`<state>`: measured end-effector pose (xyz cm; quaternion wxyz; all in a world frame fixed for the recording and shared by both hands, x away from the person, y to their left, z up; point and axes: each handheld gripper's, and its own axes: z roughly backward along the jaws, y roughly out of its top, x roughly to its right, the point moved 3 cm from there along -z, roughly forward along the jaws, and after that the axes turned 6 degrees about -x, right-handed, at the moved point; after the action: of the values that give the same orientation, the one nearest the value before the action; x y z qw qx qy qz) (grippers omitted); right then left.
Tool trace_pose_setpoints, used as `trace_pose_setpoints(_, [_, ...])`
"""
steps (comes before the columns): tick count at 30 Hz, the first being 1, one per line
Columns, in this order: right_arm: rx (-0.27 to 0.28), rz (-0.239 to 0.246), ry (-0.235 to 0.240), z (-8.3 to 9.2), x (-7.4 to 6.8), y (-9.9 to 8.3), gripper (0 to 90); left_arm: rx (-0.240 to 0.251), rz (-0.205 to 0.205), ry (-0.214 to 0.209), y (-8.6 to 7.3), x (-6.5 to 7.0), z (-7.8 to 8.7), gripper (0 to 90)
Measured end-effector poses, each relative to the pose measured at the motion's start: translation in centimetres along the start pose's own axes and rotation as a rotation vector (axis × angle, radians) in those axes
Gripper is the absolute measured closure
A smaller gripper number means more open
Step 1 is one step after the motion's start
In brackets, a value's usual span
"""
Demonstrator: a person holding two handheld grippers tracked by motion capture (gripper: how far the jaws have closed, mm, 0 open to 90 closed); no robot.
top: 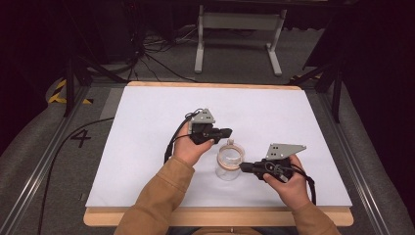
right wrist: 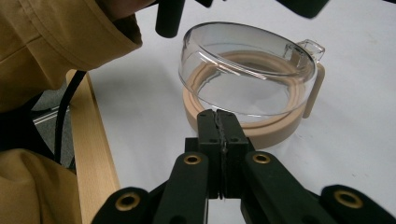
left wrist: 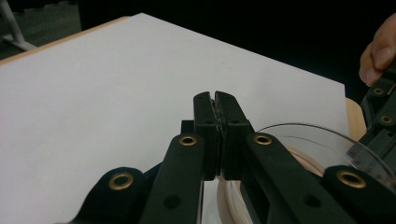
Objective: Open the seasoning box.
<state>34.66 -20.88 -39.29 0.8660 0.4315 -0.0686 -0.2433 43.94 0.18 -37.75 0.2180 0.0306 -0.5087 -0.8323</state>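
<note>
Both grippers are sitting closed and gripping nothing. Left gripper (top: 226, 132) is resting with its jaws pressed together in the left gripper view (left wrist: 215, 100), hovering just above and beside the jar's rim. Right gripper (top: 243, 167) is showing its jaws likewise pressed flat together in the right gripper view (right wrist: 218, 119), their tips lying at the jar's tan ring, though I cannot tell whether they are touching it.

Table (top: 147, 117), covered by a white sheet, is carrying 1 object: the jar (top: 229, 164), clear-walled, standing near the front edge between the 2 grippers. In the right gripper view the jar (right wrist: 250, 84) is appearing as a clear bowl-shaped body with a small spout or tab at its far rim, seated on the tan ring (right wrist: 261, 133).

Left hand (top: 193, 147) and right hand (top: 288, 181) are each wrapping 1 gripper; tan sleeves (top: 156, 196) are entering from the front edge.
</note>
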Motion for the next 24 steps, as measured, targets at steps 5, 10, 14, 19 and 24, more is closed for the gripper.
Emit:
trace_pose_setpoints(5, [0.024,0.014,0.007,0.1,0.1,0.7,90.0,0.019,0.007,0.02,-0.1,0.1,2.4,87.4])
trace_pose_setpoints(10, [0.044,0.034,0.011,0.1,0.3,1.5,90.0,0.007,0.018,0.043,-0.5,0.2,3.9,86.5])
trace_pose_setpoints(14, [0.056,0.042,0.018,0.1,0.5,1.9,90.0,-0.038,0.038,0.059,-1.2,0.3,5.1,85.2])
trace_pose_setpoints(19, [0.074,0.052,0.02,0.0,1.0,2.6,90.0,-0.055,0.051,0.076,-2.0,0.5,6.6,85.3])
trace_pose_setpoints(24, [0.086,0.062,0.027,-0.2,1.6,3.3,90.0,-0.085,0.072,0.085,-3.0,0.6,8.2,84.5])
